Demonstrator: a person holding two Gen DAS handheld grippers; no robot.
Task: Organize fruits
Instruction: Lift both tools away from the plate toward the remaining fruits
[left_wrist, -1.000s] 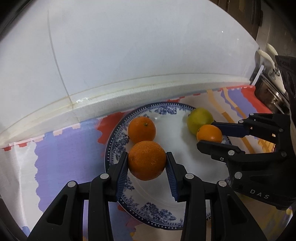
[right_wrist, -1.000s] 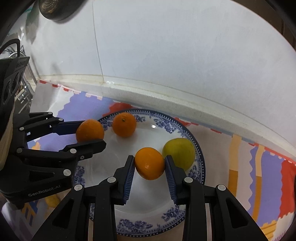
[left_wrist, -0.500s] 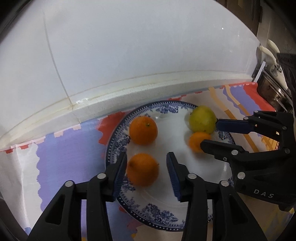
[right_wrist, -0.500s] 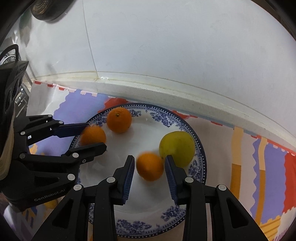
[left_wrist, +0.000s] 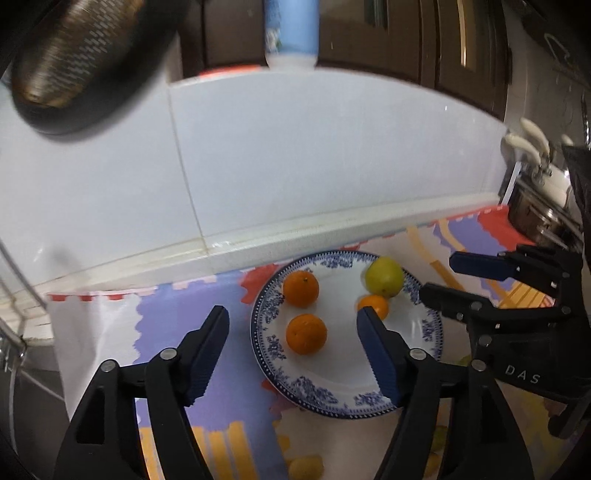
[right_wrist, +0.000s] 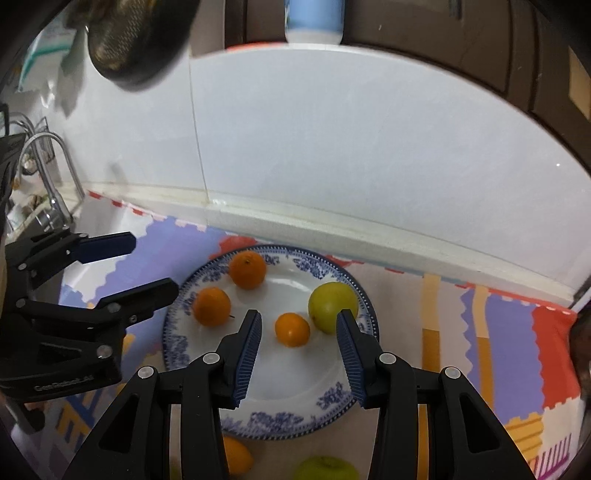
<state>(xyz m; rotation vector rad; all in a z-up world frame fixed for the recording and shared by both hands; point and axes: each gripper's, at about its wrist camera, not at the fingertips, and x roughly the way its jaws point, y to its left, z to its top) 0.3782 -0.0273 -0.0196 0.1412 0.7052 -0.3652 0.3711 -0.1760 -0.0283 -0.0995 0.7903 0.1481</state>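
**Both grippers empty above the plate**

Your left gripper (left_wrist: 291, 332) and right gripper (right_wrist: 299, 332) have fingers spread, holding nothing. Beyond them, the blue-patterned white plate (right_wrist: 295, 413) on the colourful tabletop mat (right_wrist: 509, 332) carries three round oranges (right_wrist: 291, 329) and a yellow-green fruit (right_wrist: 332, 304). Farthest, a white tiled wall (right_wrist: 351, 147).

Left tool (left_wrist: 291, 332): jaws spread wide, nothing between pads. Right tool (right_wrist: 299, 334): jaws likewise spread, empty, level beside left tool.

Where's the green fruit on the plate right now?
The green fruit sits on the plate at its right rim, toward the wall, touching the small orange; in the right wrist view it's just beyond the open right gripper.
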